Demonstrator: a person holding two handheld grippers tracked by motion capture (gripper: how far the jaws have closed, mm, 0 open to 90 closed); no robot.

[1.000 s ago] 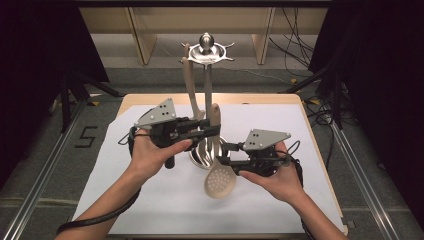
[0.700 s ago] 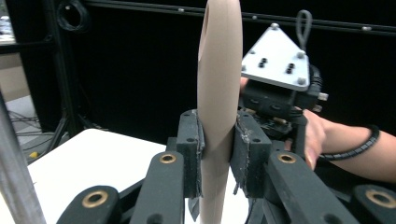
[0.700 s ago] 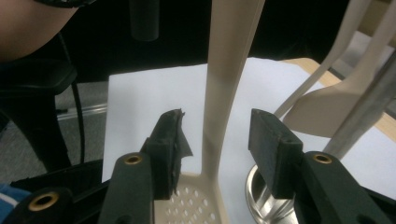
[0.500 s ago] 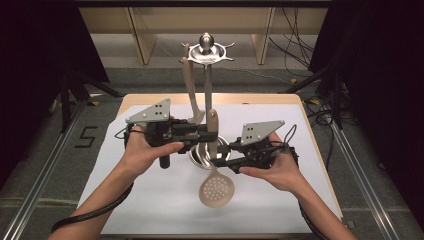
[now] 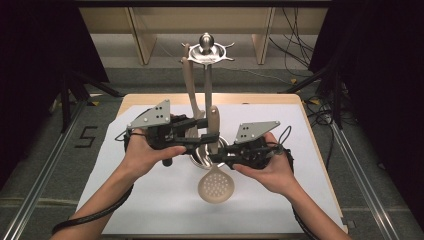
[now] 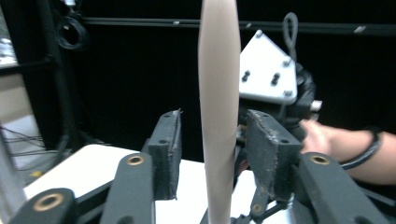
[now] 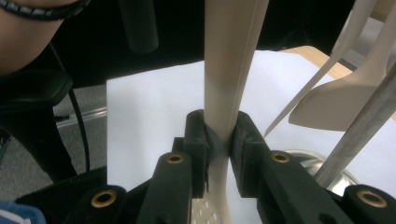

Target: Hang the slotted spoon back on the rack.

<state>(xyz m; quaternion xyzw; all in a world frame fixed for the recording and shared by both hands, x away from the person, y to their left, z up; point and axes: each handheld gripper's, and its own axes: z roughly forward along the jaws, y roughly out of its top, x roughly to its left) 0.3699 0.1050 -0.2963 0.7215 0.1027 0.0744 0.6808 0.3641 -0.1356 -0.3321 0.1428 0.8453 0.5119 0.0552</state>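
Two tools, one slotted spoon, held upright near the middle of the worktop.

The right tool (image 7: 218, 156) is clamped on the slotted spoon (image 5: 216, 186) low on its handle, just above the perforated bowl, while the left tool (image 6: 212, 154) stands with its jaws parted around the upper handle, apparently not pinching it. The spoon stands just in front of the utensil stand (image 5: 206, 52), whose round base sits on the white sheet (image 5: 150, 200), with a spatula (image 5: 192, 100) hanging from the top ring. To hang it cleanly, the handle probably wants steadying high up and guiding to a free hook without knocking the spatula.
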